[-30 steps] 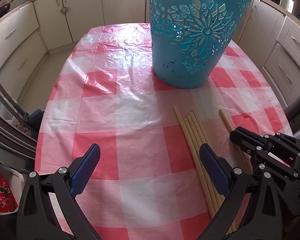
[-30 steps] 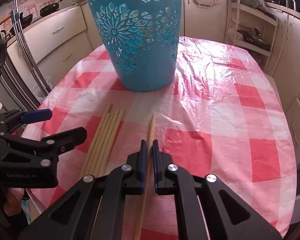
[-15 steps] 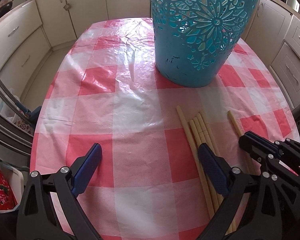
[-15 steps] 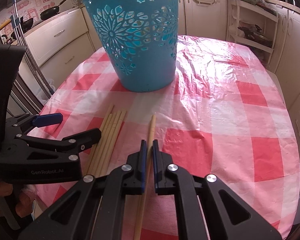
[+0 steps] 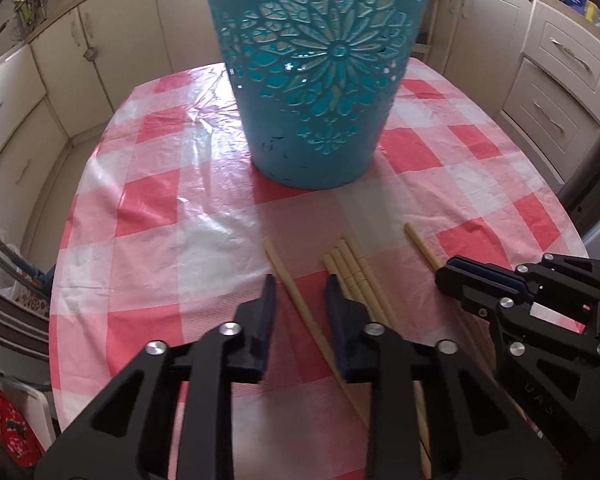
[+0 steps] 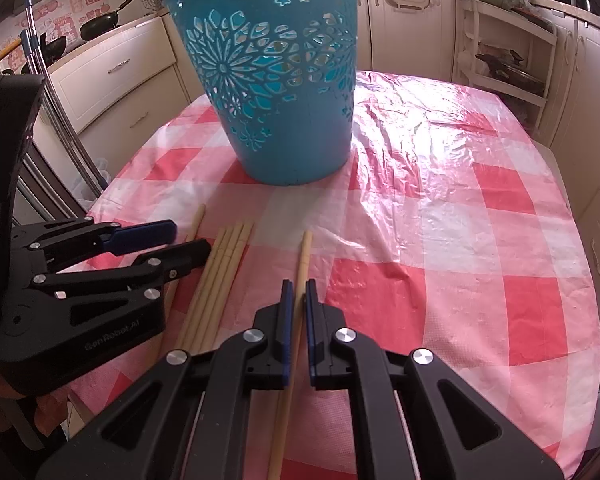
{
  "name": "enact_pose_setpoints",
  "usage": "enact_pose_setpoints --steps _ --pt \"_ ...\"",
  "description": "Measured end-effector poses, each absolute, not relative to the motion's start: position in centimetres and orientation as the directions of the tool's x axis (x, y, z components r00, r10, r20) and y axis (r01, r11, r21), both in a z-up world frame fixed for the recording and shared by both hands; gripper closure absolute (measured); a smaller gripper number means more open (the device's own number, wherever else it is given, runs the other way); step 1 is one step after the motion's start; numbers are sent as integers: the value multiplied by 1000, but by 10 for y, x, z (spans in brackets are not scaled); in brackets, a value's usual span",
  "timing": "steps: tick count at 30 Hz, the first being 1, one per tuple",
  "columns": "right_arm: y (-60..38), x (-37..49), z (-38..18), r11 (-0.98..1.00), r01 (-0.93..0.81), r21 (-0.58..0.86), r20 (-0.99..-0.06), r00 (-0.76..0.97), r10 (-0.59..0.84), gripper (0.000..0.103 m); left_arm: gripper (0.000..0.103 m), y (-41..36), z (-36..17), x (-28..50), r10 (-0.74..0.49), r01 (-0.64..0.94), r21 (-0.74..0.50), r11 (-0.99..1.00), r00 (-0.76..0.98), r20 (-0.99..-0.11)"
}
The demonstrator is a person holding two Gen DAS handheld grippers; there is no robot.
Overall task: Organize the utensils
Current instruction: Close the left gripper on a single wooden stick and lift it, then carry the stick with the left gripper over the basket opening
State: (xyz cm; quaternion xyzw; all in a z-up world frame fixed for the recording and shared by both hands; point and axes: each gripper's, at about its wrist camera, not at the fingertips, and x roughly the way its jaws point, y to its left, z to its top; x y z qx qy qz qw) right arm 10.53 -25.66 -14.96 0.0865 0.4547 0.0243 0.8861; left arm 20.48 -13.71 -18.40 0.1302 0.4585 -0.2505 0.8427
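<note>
Checked tablecloth — right gripper jaws clamp one chopstick; left gripper jaws gape astride another.

A counter draped in a glossy, wrinkled plastic cloth of red, pink and white checks carries a tall teal basket with flower-shaped cutouts, standing upright at the far middle of the surface. On the near side of the basket, pale wooden chopsticks lie flat on the cloth, tips pointing roughly toward it. A bundle of four chopsticks lies side by side, touching one another. A single chopstick rests apart to the right of the bundle, and another lone chopstick lies apart to its left. All sit clear of the basket's base.
</note>
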Motion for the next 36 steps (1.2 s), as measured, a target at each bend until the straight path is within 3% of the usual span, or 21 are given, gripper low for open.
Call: enact_pose_setpoints --steps 3,19,23,26,27,32,36 --pt "-257 106 -149 983 37 178 -802 584 124 96 98 -142 -183 201 -324 586 -5 810 441 -837" --pt "-258 110 -150 984 40 175 -801 586 119 96 95 -136 -185 211 -288 560 23 828 460 -840" --pt "-259 110 -150 982 41 182 -803 583 124 96 89 -136 -185 211 -276 552 36 833 471 -838" --pt "-258 110 -150 984 35 173 -805 581 121 96 94 -135 -185 212 -280 554 31 832 467 -839" --pt "-257 111 -150 986 32 166 -805 581 117 96 98 -136 -184 212 -294 565 16 825 454 -841" --pt "-257 112 -151 986 29 166 -803 585 118 96 98 -128 -176 211 -345 569 -41 822 439 -829" --pt "-258 111 -151 984 31 175 -799 588 124 97 98 -103 -151 213 -446 549 -157 821 443 -778"
